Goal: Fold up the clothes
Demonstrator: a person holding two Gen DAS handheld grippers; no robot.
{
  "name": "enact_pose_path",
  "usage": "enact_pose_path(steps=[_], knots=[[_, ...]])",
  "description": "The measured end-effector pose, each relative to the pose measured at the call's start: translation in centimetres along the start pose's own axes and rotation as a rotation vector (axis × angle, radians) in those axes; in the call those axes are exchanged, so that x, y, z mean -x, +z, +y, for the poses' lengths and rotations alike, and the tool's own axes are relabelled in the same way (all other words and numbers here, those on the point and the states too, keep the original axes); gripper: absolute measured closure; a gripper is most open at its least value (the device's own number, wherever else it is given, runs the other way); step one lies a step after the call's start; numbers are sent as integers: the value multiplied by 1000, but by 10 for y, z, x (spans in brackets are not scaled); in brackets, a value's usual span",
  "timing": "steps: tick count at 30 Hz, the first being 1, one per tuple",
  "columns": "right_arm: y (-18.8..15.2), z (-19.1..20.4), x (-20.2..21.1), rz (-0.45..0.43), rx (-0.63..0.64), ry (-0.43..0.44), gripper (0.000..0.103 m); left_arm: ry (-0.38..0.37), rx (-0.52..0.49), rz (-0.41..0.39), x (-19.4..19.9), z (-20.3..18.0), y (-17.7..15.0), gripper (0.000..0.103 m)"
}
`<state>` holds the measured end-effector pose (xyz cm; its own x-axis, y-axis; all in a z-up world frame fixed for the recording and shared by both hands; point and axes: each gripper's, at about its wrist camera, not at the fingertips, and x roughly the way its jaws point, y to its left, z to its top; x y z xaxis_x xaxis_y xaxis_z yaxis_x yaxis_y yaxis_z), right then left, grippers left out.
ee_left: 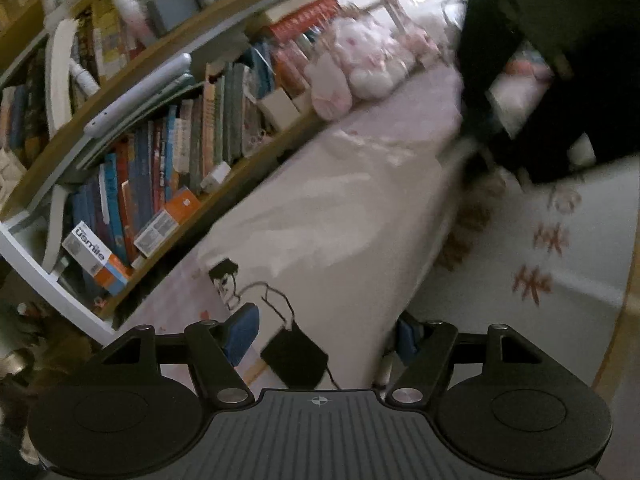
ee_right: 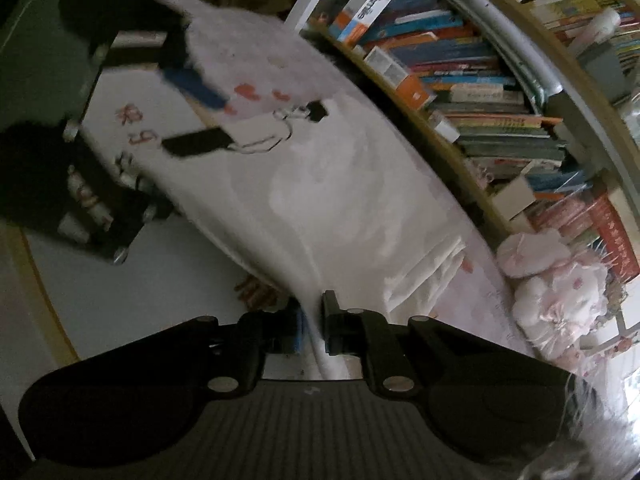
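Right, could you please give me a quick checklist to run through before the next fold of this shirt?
1. Right claw grips the white shirt: ok, cloth is pinched between its pads.
2. Left claw grips the shirt: not ok, jaws stand open, nothing pinched.
3. Shirt lies smooth: cannot tell, the pictures are blurred.
4. Plush toy clear of the shirt: ok, it sits apart, beside the bookshelf.

My white garment carries a black line-drawn cartoon figure at lower centre of the frame; red marks dot the pale sheet; my hand-held gripper has blue pads.
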<state>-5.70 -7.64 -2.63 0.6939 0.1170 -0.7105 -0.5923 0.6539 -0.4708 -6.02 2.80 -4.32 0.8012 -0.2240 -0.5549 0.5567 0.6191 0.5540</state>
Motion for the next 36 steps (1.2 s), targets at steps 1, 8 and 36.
enact_pose_path(steps=[1,8,36], knots=[[2,-2,1,0,1,-2,94,5,-22,3,1,-3,-2,34],[2,-1,1,5,21,-4,94,-10,-128,15,8,-8,-12,62],[-76,26,-14,71,370,-188,78,-53,-259,48,10,-6,-26,81]])
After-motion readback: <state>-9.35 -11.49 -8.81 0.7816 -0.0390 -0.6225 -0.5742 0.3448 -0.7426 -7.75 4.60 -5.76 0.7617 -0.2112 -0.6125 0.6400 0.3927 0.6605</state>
